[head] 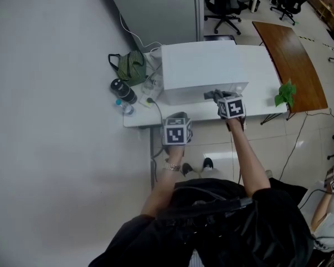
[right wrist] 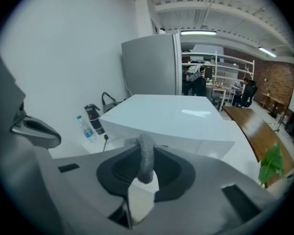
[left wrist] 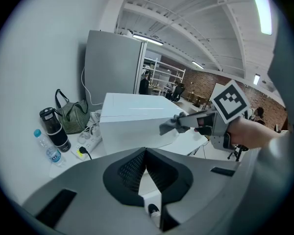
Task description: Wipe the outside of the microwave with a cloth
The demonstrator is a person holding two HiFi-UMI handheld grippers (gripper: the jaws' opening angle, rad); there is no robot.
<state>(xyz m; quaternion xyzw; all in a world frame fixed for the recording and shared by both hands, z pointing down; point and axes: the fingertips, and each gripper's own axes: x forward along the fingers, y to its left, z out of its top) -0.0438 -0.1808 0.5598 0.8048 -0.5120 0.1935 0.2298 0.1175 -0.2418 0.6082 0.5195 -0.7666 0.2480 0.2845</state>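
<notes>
The white microwave (head: 203,65) stands on a white table (head: 256,107); it also shows in the left gripper view (left wrist: 132,119) and the right gripper view (right wrist: 171,116). My right gripper (head: 214,95) is shut on a grey cloth (head: 210,95), held at the microwave's front top edge. In its own view the rolled cloth (right wrist: 146,155) stands pinched between the jaws (right wrist: 146,173). The left gripper view sees that cloth (left wrist: 168,126) touching the microwave's front corner. My left gripper (head: 178,116) hangs off the table's near edge, apart from the microwave, its jaws (left wrist: 146,153) shut on nothing.
Left of the microwave lie a green striped bag (head: 131,65), a black flask (head: 124,90), a small water bottle (head: 124,108) and a plugged power strip (left wrist: 85,146). A grey cabinet (head: 156,10) stands behind. A small plant (head: 285,92) and a brown table (head: 292,60) are at right.
</notes>
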